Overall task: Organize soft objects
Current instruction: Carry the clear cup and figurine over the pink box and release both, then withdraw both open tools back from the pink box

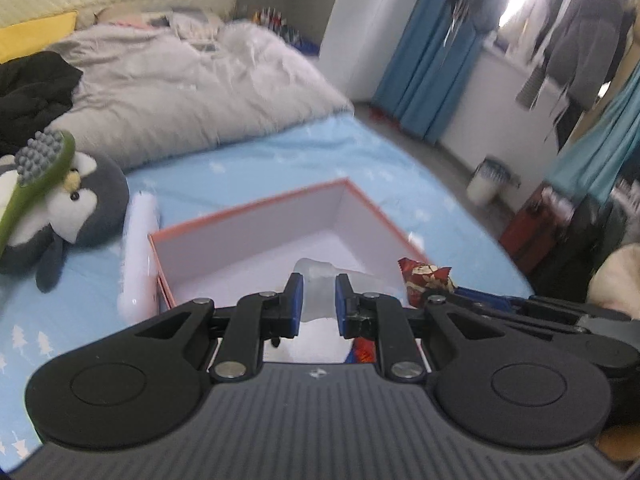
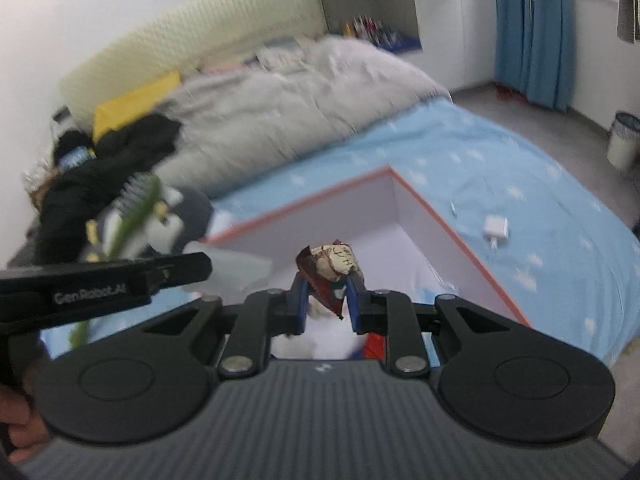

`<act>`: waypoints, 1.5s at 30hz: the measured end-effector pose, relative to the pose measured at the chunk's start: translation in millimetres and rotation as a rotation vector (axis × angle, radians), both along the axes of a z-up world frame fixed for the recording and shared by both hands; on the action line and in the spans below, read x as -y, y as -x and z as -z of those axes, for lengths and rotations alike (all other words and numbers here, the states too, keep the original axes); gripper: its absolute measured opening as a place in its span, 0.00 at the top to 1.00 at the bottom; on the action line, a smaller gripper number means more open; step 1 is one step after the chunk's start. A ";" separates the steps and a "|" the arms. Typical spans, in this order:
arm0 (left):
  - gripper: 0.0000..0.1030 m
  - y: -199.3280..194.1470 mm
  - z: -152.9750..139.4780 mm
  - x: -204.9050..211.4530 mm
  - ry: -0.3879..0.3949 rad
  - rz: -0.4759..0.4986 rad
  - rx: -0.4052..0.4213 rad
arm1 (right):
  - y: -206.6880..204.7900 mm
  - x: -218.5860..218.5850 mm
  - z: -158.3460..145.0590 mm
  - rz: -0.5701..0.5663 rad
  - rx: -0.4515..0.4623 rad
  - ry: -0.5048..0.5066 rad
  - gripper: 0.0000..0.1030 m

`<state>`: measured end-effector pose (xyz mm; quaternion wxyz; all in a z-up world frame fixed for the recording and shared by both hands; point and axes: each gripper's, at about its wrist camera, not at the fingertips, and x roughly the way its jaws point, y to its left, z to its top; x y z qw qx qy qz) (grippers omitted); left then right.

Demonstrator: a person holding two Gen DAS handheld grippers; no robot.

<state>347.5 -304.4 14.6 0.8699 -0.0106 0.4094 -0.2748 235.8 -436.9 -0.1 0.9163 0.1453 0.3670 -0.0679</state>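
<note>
An open white box with an orange rim (image 1: pixel 256 204) lies on the blue bedsheet; it also shows in the right wrist view (image 2: pixel 460 236). My left gripper (image 1: pixel 318 300) is shut on a soft translucent white object (image 1: pixel 318 280) and holds it over the box's near edge. My right gripper (image 2: pixel 326 300) is shut on a red and cream snack packet (image 2: pixel 332 268) over the box; the packet also shows in the left wrist view (image 1: pixel 426 278). A grey penguin plush (image 1: pixel 80 208) with a green brush (image 1: pixel 38 178) leaning on it lies left of the box.
A white roll (image 1: pixel 138 252) lies against the box's left side. A grey duvet (image 1: pixel 180 84) and black clothes (image 1: pixel 32 88) cover the far bed. A white charger (image 2: pixel 496 230) lies on the sheet right of the box. A bin (image 1: pixel 490 178) stands on the floor.
</note>
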 end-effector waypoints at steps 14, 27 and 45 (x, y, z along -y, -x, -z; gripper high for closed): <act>0.76 -20.5 71.1 27.5 -0.127 0.034 -0.100 | -11.2 22.6 68.1 0.022 -0.160 -0.065 0.74; 0.56 20.6 -5.3 -4.9 -0.099 0.059 0.079 | 23.6 14.7 17.4 0.032 0.009 -0.003 0.59; 0.56 184.8 -110.7 -77.1 0.018 0.108 0.391 | 151.7 -39.7 -78.9 -0.015 0.326 0.111 0.59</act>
